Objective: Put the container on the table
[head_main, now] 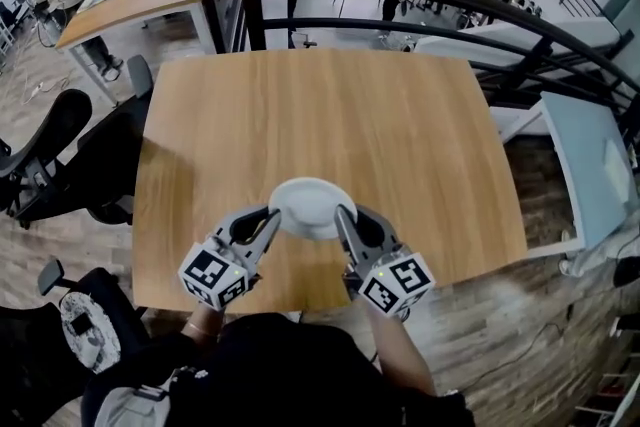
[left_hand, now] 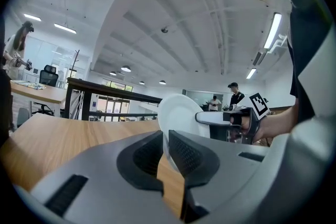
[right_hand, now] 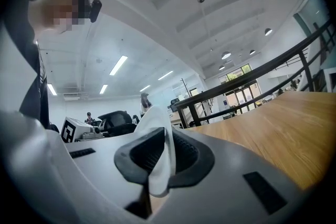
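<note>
Container (head_main: 311, 208): where, and held how?
- Over the near edge of the table (head_main: 330, 105), midway along it. Pinched at its left rim by the left gripper (head_main: 272, 220), at its right rim by the right gripper (head_main: 345, 220), both clamped thin.
- Shape? Next move?
- White, round, shallow, thin-walled; no long axis. Probably straight down onto wood. Touching it already? Cannot tell.
</note>
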`<state>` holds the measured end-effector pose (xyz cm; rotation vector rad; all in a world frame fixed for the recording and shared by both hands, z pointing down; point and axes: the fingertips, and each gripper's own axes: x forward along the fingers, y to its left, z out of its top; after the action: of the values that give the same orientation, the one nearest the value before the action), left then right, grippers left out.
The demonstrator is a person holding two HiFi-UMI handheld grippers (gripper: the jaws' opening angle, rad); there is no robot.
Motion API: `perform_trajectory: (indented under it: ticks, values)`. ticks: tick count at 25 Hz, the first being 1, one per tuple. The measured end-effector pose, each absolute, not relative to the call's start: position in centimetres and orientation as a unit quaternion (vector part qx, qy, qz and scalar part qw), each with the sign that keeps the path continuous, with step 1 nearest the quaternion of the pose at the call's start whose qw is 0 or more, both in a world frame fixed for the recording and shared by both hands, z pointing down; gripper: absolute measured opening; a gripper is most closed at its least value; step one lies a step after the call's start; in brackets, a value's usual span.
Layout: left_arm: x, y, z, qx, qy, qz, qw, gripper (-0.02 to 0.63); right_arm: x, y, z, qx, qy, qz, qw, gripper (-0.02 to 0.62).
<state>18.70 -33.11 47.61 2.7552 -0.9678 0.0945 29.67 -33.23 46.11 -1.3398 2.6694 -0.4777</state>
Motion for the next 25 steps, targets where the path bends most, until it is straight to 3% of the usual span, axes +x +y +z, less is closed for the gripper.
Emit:
perform_trajectory:
  ticks: [25]
  values:
    - [17.6, -38.4, 56.2, 0.928, -0.308, 0.081, 0.194, 0.026, 28.4, -39.4, 55.8, -0.444, 0.858, -0.257, -0.021, 0.030]
